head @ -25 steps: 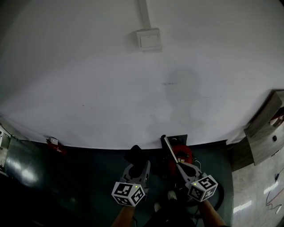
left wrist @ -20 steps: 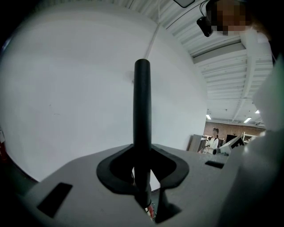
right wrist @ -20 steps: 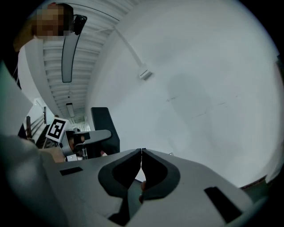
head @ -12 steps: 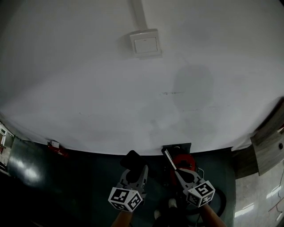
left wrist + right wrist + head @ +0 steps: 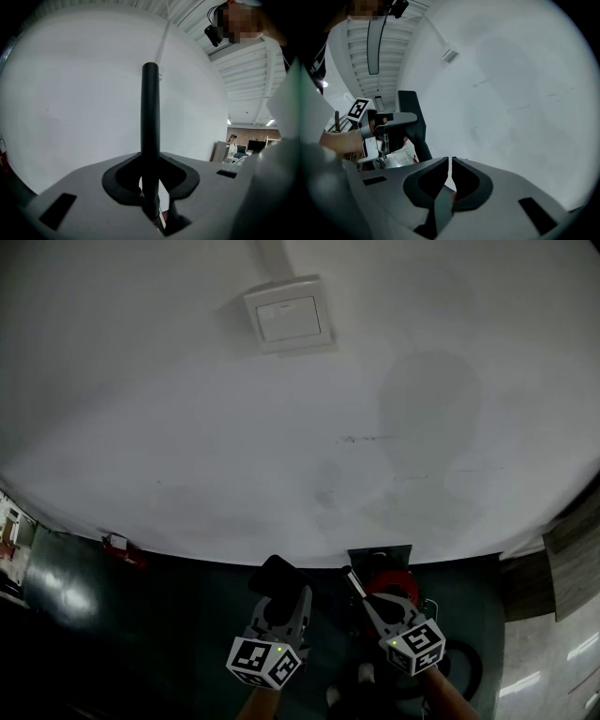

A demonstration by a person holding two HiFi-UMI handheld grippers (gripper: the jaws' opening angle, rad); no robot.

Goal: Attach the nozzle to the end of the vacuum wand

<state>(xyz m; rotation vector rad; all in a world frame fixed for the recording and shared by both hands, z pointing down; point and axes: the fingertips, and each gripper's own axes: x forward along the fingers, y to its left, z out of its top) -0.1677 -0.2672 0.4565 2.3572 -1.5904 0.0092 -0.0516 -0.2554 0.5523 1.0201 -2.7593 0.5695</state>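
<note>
A black nozzle (image 5: 276, 577) stands upright between the jaws of my left gripper (image 5: 283, 601), which is shut on it; in the left gripper view the nozzle (image 5: 150, 117) rises as a dark tube against the white wall. My right gripper (image 5: 373, 604) hangs beside it, jaws all but together with nothing showing between them (image 5: 450, 161). A thin pale wand (image 5: 352, 579) slants up-left from the right gripper's tips; I cannot tell whether they touch it. The right gripper view shows the left gripper (image 5: 393, 119) with the nozzle (image 5: 412, 123).
A white wall with a switch box (image 5: 289, 315) fills most of the head view. A red vacuum body (image 5: 392, 579) and a black hose loop (image 5: 472, 667) lie on the dark floor. A small red object (image 5: 119, 546) sits at the wall's foot. A wooden cabinet (image 5: 574, 559) stands at right.
The head view has swung: the switch box has slid left and grown. Both grippers sit slightly lower in the picture and nearer the wall. The nozzle stays in the left gripper.
</note>
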